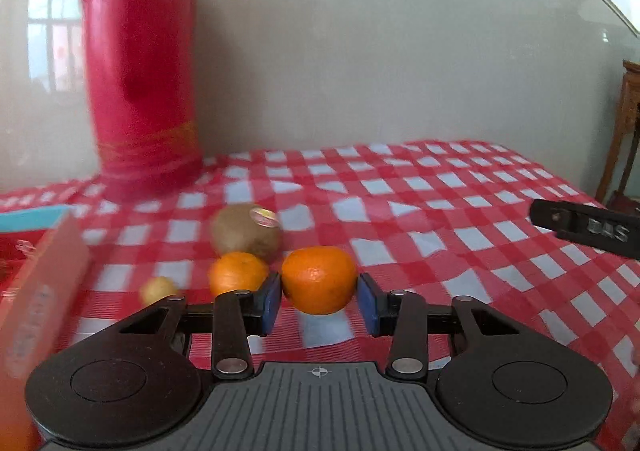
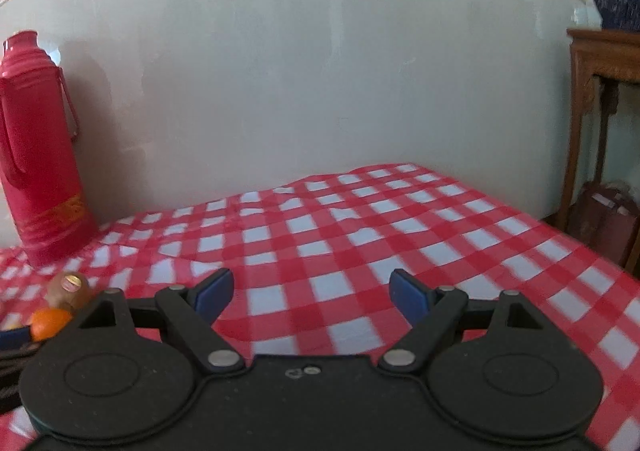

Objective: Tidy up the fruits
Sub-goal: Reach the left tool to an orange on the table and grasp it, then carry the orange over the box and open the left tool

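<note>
A mandarin (image 1: 319, 277) sits between the blue pads (image 1: 272, 303) of my left gripper (image 1: 320, 305), which is shut on it just above the red-checked tablecloth (image 1: 440, 211). A second mandarin (image 1: 237, 273) lies beside it to the left. A brown kiwi (image 1: 244, 229) with a sticker is behind them, and a small yellow fruit (image 1: 158, 290) is further left. My right gripper (image 2: 312, 291) stands open over bare cloth with nothing between its fingers. In the right wrist view the kiwi (image 2: 68, 289) and a mandarin (image 2: 50, 323) show at the far left.
A tall red thermos (image 1: 140, 63) stands at the back left against the wall. An orange-red box (image 1: 40, 291) fills the left edge. A wooden stand (image 2: 600, 63) is beyond the table's right edge. One finger of the right gripper (image 1: 584, 229) shows at the right.
</note>
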